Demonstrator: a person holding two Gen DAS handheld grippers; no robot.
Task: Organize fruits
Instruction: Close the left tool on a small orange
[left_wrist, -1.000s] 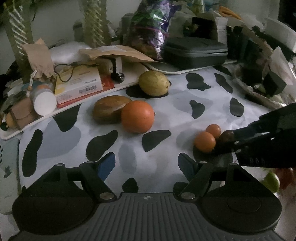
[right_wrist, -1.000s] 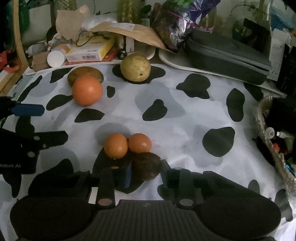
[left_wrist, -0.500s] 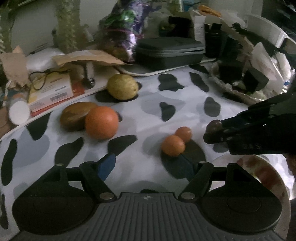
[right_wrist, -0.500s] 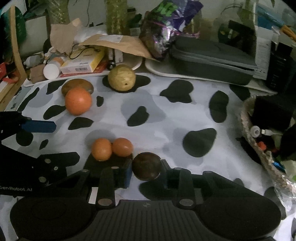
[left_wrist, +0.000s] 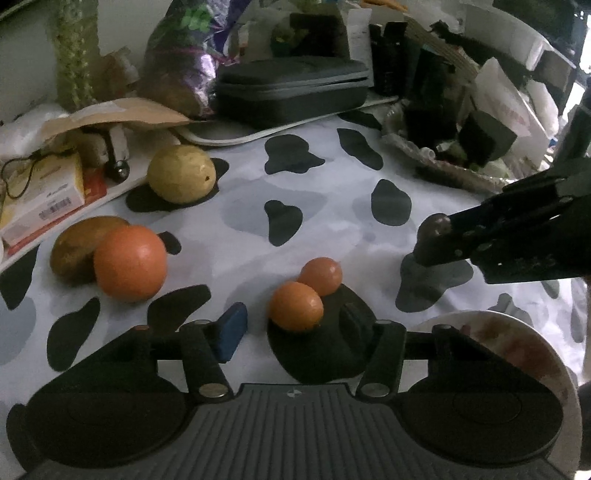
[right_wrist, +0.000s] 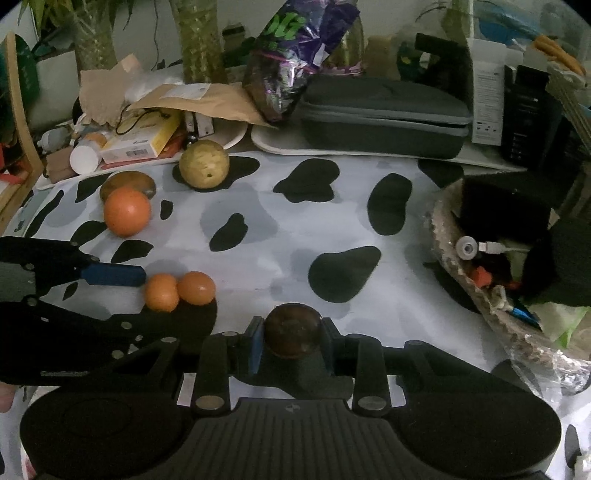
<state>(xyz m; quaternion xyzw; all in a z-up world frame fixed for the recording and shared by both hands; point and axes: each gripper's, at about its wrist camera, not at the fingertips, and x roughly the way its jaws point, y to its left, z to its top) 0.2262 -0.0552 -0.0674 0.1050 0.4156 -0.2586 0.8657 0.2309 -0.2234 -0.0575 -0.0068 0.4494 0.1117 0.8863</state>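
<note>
Here: right gripper (right_wrist: 291, 341) pinches round dark-brown fruit (right_wrist: 292, 335), glossy, mottled, lifted off cow-print tablecloth (right_wrist: 258, 236). Left gripper (left_wrist: 291, 326) spread wide around two small oranges (left_wrist: 295, 305).

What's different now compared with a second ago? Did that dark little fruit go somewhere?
Yes. The right gripper has lifted the dark round fruit off the cloth and carried it rightward, away from the two small oranges it sat against. The left gripper, open, has edged toward those oranges. The large orange, brown fruit and yellow fruit lie unmoved.
</note>
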